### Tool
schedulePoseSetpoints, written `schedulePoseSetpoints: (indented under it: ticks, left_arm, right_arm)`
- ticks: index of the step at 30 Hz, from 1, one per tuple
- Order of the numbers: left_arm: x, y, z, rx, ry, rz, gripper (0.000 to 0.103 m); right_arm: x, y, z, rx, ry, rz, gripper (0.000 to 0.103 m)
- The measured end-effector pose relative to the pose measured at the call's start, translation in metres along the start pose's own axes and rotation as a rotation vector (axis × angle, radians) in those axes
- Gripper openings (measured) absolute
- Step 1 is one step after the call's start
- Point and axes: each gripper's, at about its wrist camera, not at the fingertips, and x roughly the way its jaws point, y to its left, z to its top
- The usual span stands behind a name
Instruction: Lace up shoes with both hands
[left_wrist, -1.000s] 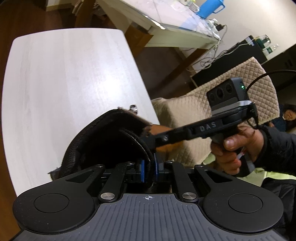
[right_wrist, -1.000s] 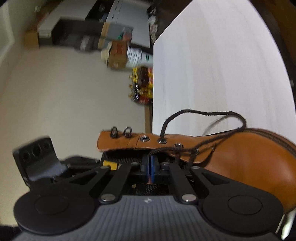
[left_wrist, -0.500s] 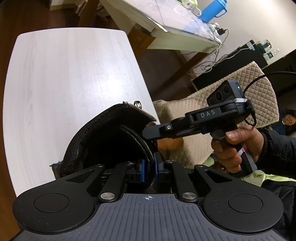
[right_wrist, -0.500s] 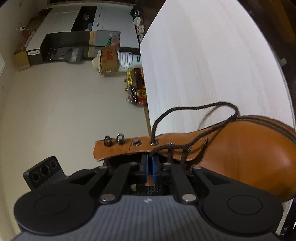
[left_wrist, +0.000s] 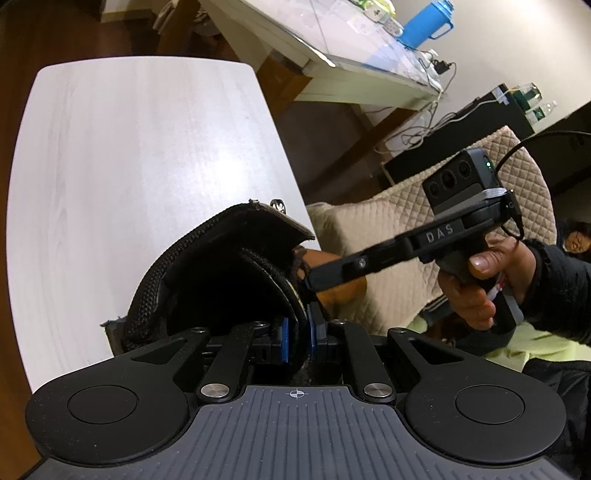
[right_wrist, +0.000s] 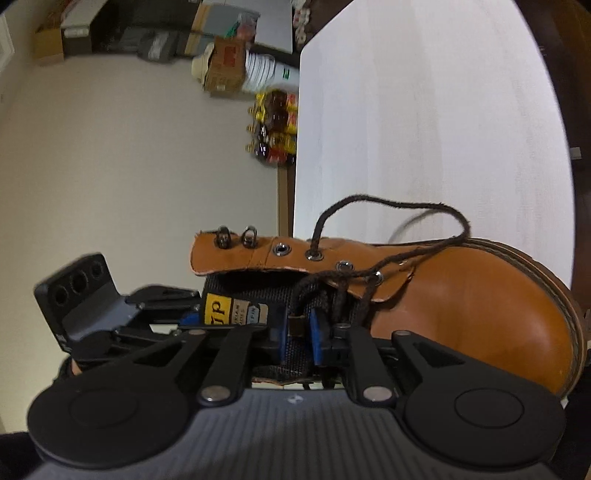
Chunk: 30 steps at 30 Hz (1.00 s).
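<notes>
On the boot (right_wrist: 461, 295), lace (right_wrist: 388, 206) fills only lower eyelets, upper hooks (right_wrist: 236, 236) bare; left claw (left_wrist: 297, 328) clamps its collar, right claw (right_wrist: 299, 328) opening around a brown lace tip.

We saw a pale wood table (left_wrist: 129, 155) on a dark floor (left_wrist: 332, 122). A long white desk (left_wrist: 332, 51) stood behind it, near a padded beige chair (left_wrist: 424, 206). The wall (right_wrist: 129, 147) was cream.
</notes>
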Motion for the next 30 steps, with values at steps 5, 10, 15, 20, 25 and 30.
schedulePoseSetpoints:
  ticks: [5, 10, 15, 20, 25, 30]
  left_arm:
    - [0.0, -0.001, 0.0, 0.004, 0.001, 0.002, 0.01]
    - [0.001, -0.002, -0.001, 0.005, 0.005, 0.0, 0.011]
    - [0.0, -0.002, 0.0, 0.003, -0.004, -0.004, 0.01]
    - [0.0, -0.001, -0.002, -0.001, -0.008, -0.008, 0.01]
    - [0.001, 0.0, -0.003, -0.003, -0.005, -0.004, 0.011]
    - [0.0, 0.002, -0.003, -0.017, -0.012, -0.004, 0.011]
  right_arm:
    - [0.003, 0.0, 0.005, 0.036, -0.022, 0.023, 0.016]
    - [0.013, 0.005, 0.005, -0.012, -0.005, 0.003, 0.003]
    - [0.01, 0.01, 0.009, -0.039, 0.026, -0.02, 0.009]
    - [0.007, 0.007, 0.01, 0.014, -0.009, -0.021, 0.016]
    - [0.013, 0.001, 0.007, 0.029, -0.011, -0.037, 0.004]
    - [0.008, 0.003, 0.002, -0.006, 0.026, -0.044, 0.011]
